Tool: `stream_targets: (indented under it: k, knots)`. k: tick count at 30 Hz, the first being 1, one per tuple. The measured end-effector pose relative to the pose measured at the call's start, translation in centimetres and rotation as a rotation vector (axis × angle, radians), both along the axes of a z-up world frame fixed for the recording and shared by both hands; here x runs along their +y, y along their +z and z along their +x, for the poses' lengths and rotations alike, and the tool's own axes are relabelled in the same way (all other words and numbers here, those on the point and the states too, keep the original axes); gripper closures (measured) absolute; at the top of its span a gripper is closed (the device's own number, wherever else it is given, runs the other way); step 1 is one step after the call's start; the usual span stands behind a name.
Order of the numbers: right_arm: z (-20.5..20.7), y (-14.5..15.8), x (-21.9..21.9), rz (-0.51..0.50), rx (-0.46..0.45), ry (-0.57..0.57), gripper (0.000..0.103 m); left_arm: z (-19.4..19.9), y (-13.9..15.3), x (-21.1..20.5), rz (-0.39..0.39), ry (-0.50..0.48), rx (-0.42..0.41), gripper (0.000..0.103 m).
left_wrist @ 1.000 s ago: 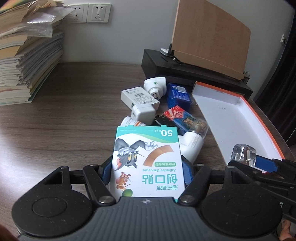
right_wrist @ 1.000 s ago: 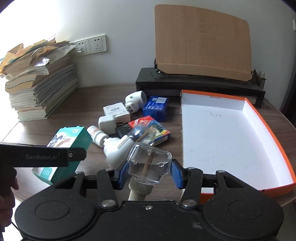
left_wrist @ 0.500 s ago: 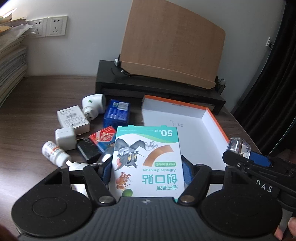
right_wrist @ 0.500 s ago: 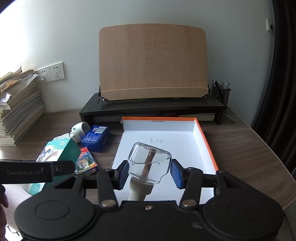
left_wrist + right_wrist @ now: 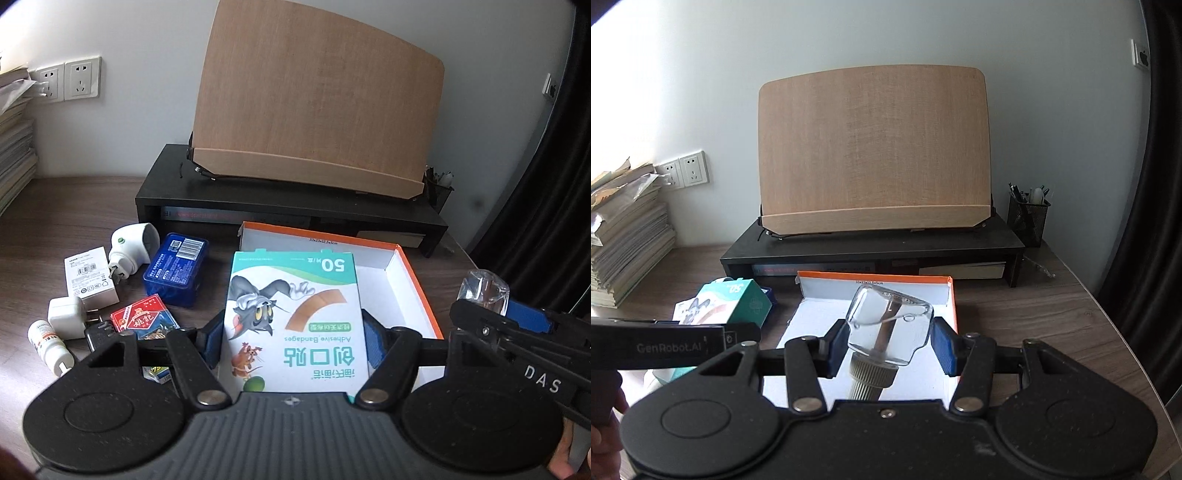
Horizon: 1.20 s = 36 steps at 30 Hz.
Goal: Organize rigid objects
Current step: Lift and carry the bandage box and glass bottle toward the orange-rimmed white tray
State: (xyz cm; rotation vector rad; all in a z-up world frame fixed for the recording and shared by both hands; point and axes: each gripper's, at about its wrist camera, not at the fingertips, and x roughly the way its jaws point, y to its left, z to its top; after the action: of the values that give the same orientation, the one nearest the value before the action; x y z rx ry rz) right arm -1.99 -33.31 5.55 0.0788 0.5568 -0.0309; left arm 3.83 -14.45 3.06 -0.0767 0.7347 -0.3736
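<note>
My left gripper (image 5: 293,338) is shut on a teal and white bandage box (image 5: 293,321) with a cartoon cat, held over the left part of the orange-rimmed white tray (image 5: 413,291). My right gripper (image 5: 888,347) is shut on a clear glass bottle (image 5: 890,325) with a ribbed beige cap, held above the tray (image 5: 951,306). The bottle also shows at the right of the left wrist view (image 5: 484,288), and the bandage box at the left of the right wrist view (image 5: 738,302).
Left of the tray lie a blue tin (image 5: 177,273), a white round plug (image 5: 131,247), a white charger box (image 5: 88,280), a white adapter (image 5: 68,317), a red card pack (image 5: 142,321) and a small pill bottle (image 5: 50,347). A black riser (image 5: 871,251) with a wooden board stands behind.
Both grippers have swung right from the pile of objects to the tray, carrying the bandage box and the bottle. The tray is now directly ahead of both.
</note>
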Motion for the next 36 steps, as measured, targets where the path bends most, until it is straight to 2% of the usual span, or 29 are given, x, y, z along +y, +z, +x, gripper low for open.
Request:
stream_targets:
  k: [20,36]
  knots:
    - [4.5,-1.8,-0.5,0.010,0.070,-0.065,0.043,3.1,-1.2,-2.3,0.035,-0.081,0.015,0.032]
    - [8.7,-2.7,-0.2,0.010,0.093,-0.071,0.043,6.6,-1.9,-2.4,0.021,-0.039,0.044,0.032]
